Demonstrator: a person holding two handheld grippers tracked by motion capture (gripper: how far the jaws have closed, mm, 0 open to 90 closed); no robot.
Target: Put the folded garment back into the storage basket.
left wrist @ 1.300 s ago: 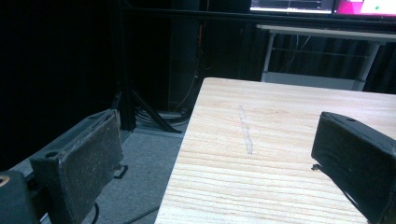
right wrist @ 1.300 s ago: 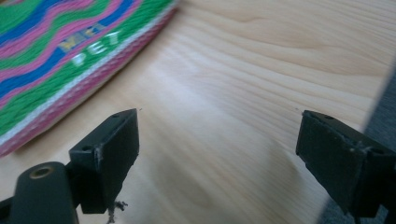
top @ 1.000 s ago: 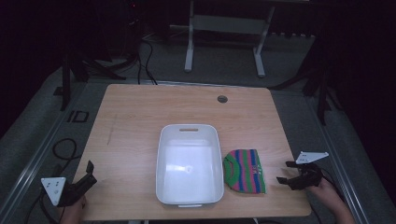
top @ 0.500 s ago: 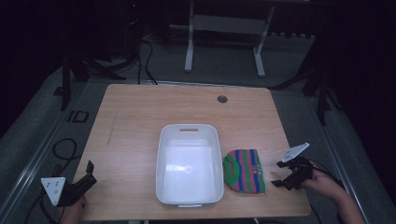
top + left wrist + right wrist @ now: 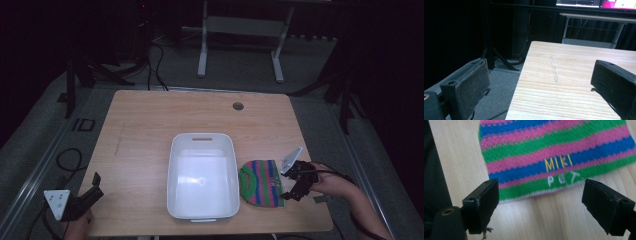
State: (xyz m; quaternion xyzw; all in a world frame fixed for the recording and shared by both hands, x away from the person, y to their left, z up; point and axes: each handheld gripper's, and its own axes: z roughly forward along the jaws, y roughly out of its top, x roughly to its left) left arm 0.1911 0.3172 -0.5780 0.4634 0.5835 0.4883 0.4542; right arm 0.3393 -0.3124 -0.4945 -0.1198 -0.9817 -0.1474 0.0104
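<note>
Hovering w/ jaws apart, right gripper [image 5: 295,181] sits just beside hat [image 5: 261,183], which lies flat on table [image 5: 145,125] right of bin [image 5: 202,176]. Left gripper [image 5: 82,194] also apart, idle at corner. Risk: pinching only hem edge, knit could slip out.

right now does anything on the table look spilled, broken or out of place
Nothing stands out. The white bin sits upright and empty mid-table, the striped hat lies flat beside it, and the right claw, open, is at the hat's edge.
</note>
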